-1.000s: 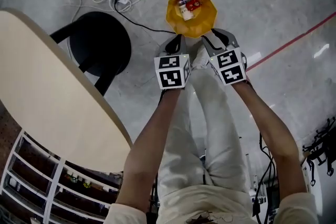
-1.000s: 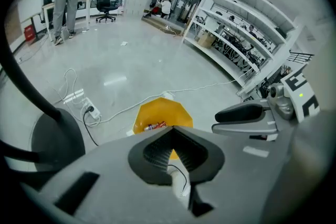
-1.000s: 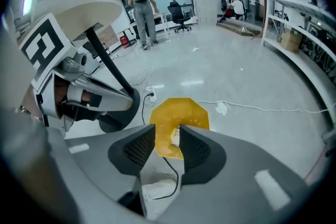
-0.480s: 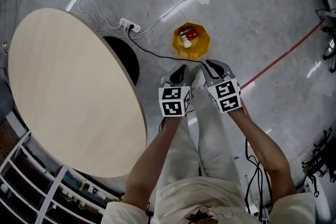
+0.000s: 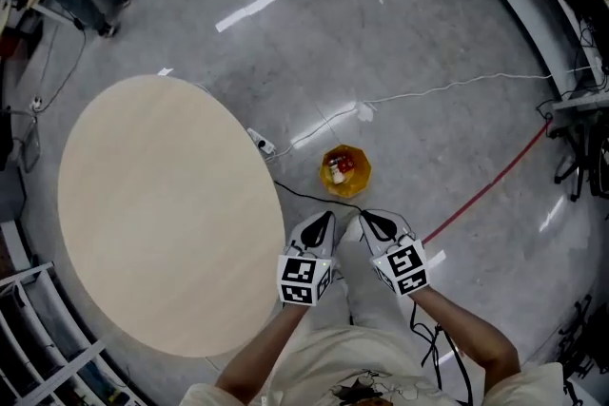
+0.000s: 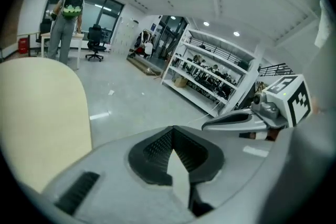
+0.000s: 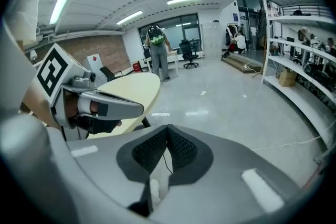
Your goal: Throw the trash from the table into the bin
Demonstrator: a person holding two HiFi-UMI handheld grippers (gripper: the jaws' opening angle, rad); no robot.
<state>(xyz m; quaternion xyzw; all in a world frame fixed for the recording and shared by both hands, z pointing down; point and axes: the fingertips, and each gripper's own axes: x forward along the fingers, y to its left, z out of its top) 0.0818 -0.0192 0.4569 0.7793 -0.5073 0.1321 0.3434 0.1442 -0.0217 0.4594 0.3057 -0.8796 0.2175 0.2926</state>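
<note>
Desk (image 5: 162,214) bare. Trash (image 5: 339,170) (red-and-white bits) lies in yellow bin (image 5: 362,180) on floor. Left claw (image 5: 326,220) jaws together, empty. Right claw (image 5: 367,220) just closed, nothing between. Task looks done.

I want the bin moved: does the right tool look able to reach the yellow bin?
Probably, after stooping: nothing stands between the right tool and the yellow bin below.

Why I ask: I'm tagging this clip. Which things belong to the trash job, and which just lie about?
Job: yellow bin, trash in it, round table, left claw shut and empty, right claw just closed, empty.
Lying about: power strip, white cable, red floor line.
</note>
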